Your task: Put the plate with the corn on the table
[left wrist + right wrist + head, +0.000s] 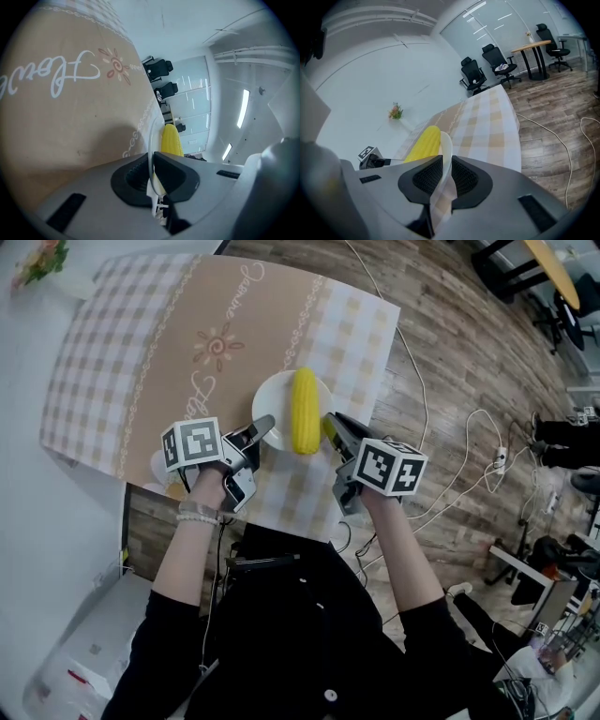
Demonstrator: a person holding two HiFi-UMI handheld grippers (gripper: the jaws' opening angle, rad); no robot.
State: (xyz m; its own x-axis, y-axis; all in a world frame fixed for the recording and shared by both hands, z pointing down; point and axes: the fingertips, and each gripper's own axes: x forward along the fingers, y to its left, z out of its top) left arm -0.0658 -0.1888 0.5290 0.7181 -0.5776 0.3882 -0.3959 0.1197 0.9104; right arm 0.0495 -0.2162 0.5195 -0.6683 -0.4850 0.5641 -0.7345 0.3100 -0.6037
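I see a checked beige tablecloth (187, 343) with a sun motif and a small bunch of flowers (42, 259) by the white wall past its far corner. A white cable (548, 132) and a power strip (500, 460) lie on the wood-plank floor (450, 334), with black office chairs (497, 58) beyond.

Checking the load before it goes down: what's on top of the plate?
One yellow corn lies across the white plate. The left gripper and right gripper pinch its rim. The plate's middle under the corn is covered, so nothing there can be seen.

A glossy white plate (272, 409) carries bumpy yellow corn (304, 411) over a matt checked cloth (169, 352); wood-plank floor (469, 352).
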